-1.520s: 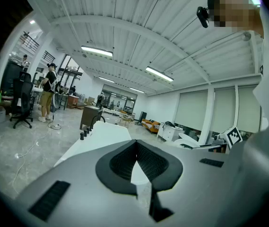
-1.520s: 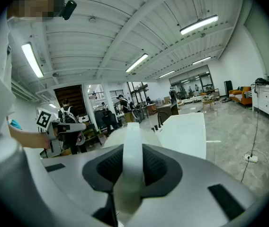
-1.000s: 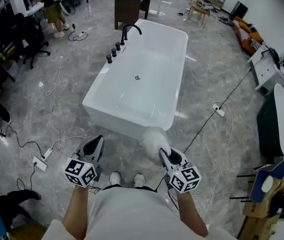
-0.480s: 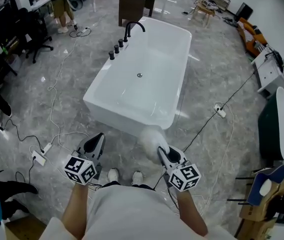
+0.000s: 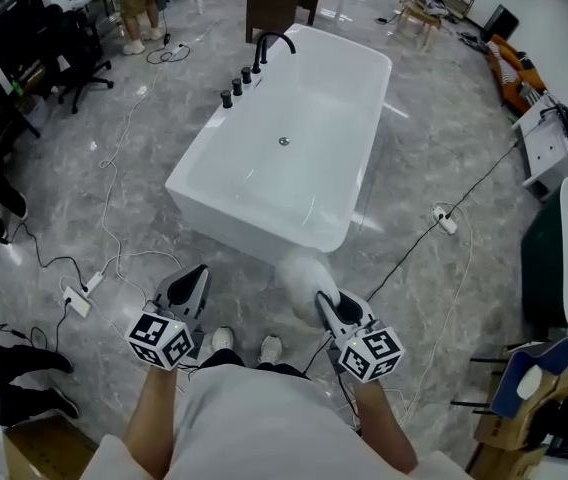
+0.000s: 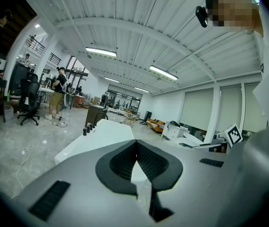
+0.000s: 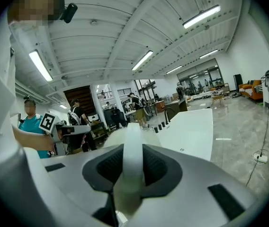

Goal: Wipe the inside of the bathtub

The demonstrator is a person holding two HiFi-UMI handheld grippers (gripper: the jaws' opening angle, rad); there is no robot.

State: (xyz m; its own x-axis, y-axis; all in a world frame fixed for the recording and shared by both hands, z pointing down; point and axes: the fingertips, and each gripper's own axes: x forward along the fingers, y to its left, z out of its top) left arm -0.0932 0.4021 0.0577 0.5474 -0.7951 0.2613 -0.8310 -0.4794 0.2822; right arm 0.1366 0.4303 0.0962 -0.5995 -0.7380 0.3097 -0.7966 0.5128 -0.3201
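Gripping the stiff white handle [image 7: 133, 150] of a soft, light-looking fluffy duster [image 5: 302, 273], the right claw [image 5: 321, 303] hung on the near side of the bathtub [image 5: 254, 238], while the left claw [image 5: 192, 286] was closed and empty.

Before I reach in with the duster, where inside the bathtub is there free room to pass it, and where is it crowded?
The bathtub basin is bare all over, except for the small drain at mid-floor. The near rim and the right rim are bare too. The far left rim is crowded by the faucet and its knobs.
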